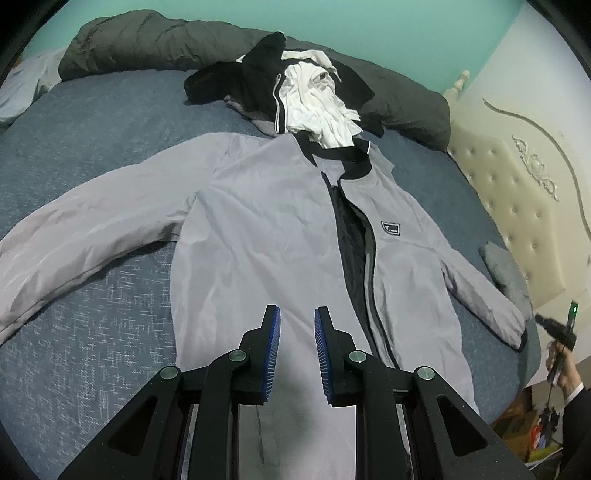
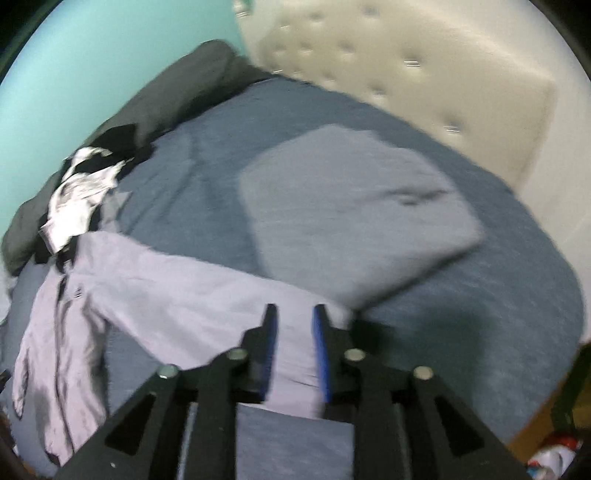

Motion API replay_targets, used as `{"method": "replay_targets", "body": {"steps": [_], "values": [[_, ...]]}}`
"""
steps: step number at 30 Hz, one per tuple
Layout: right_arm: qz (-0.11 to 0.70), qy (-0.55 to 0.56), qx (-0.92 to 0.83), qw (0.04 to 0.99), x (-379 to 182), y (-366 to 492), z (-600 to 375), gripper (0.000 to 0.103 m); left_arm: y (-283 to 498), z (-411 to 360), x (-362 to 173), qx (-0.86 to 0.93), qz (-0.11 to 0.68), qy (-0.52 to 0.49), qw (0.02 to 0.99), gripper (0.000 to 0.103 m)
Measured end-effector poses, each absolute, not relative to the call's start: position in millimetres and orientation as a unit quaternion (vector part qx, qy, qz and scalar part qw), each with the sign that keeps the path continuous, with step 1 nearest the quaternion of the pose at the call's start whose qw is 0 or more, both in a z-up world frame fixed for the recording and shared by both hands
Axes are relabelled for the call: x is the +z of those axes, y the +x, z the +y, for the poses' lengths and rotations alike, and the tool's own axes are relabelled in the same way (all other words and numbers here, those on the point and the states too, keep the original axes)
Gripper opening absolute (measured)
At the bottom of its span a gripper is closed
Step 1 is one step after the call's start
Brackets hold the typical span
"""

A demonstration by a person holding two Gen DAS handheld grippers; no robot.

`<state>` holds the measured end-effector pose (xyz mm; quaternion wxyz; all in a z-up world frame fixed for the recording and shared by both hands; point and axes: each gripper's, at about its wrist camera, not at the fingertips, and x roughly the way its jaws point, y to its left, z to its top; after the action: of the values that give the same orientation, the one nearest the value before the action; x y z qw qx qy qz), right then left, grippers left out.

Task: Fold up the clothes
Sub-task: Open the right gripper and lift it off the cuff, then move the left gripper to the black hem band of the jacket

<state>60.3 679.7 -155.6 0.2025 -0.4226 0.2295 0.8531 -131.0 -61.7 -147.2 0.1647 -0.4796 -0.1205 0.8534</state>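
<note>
Right wrist view alone shows a folded grey garment [image 2: 354, 206] beyond the jacket [image 2: 155, 291].

Teal wall [image 1: 388, 22]; cream tufted headboard [image 1: 517, 206]

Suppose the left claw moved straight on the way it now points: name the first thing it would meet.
Most likely the grey jacket spread flat on the bed. The open left claw hangs over the jacket's lower front panel, beside the zip; depth is unclear, but no other object lies in that line.
</note>
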Motion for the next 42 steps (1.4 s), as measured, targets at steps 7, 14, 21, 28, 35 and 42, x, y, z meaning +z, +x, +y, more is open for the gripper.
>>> {"method": "replay_targets", "body": {"steps": [7, 14, 21, 28, 35, 42], "values": [[0.204, -0.449, 0.864, 0.105, -175, -26, 605, 0.036, -140, -41, -169, 0.844, -0.118, -0.491, 0.180, 0.021], [0.166, -0.474, 0.864, 0.023, -196, -100, 518, 0.036, -149, 5, -190, 0.827, -0.098, -0.508, 0.217, 0.021], [0.157, -0.478, 0.864, -0.003, -199, -112, 484, 0.036, -153, 62, -220, 0.798, -0.088, -0.537, 0.259, 0.021], [0.146, -0.484, 0.862, -0.021, -198, -108, 467, 0.036, -143, 97, -235, 0.783, -0.071, -0.551, 0.280, 0.021], [0.161, -0.511, 0.843, -0.046, -212, -101, 450, 0.037, -133, 113, -243, 0.771, -0.051, -0.564, 0.290, 0.021], [0.143, -0.535, 0.828, -0.087, -221, -90, 417, 0.039, -124, 117, -255, 0.760, -0.037, -0.575, 0.299, 0.015]]}}
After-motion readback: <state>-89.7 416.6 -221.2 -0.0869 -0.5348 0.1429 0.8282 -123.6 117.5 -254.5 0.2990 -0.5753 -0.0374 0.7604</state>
